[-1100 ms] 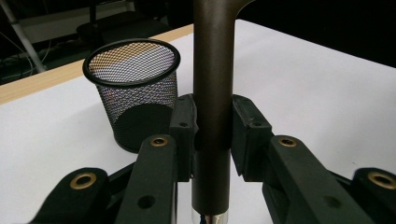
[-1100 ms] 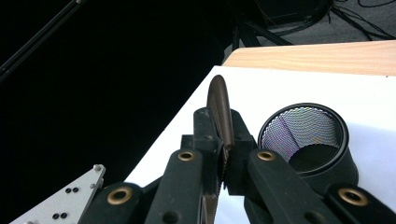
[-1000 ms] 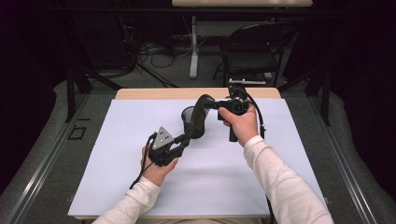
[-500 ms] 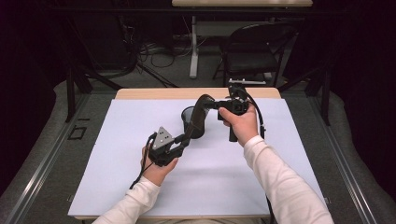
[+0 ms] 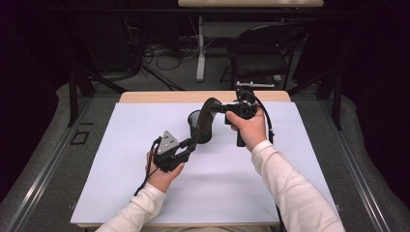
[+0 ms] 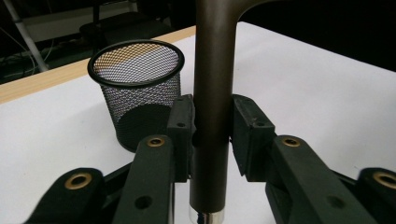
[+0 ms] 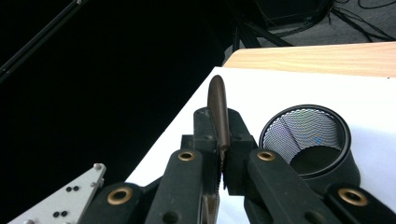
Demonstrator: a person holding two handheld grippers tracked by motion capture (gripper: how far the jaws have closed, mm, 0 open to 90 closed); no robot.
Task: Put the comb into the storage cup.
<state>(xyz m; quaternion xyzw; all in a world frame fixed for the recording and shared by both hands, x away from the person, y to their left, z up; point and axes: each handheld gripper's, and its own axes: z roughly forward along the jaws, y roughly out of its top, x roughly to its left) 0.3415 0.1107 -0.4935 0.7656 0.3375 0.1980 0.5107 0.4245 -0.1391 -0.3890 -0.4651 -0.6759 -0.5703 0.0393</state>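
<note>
A dark brown curved shoehorn (image 5: 203,121) is held above the table, beside an upright black mesh cup (image 5: 197,126).

Stood near the tabletop's (image 5: 121,193) middle toward the far edge: one mesh cup (image 5: 194,124), just behind the dark curved tool (image 5: 205,118) bridging both grippers. Elsewhere, open white surface, free for passage.

Bright table (image 5: 121,193), dark blurry surroundings

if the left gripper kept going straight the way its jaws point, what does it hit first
Probably the black mesh cup, which stands just ahead of the left gripper, slightly left of its line. The jaws are shut on the brown shoehorn. Depth is hard to judge, so it might only graze the cup.
</note>
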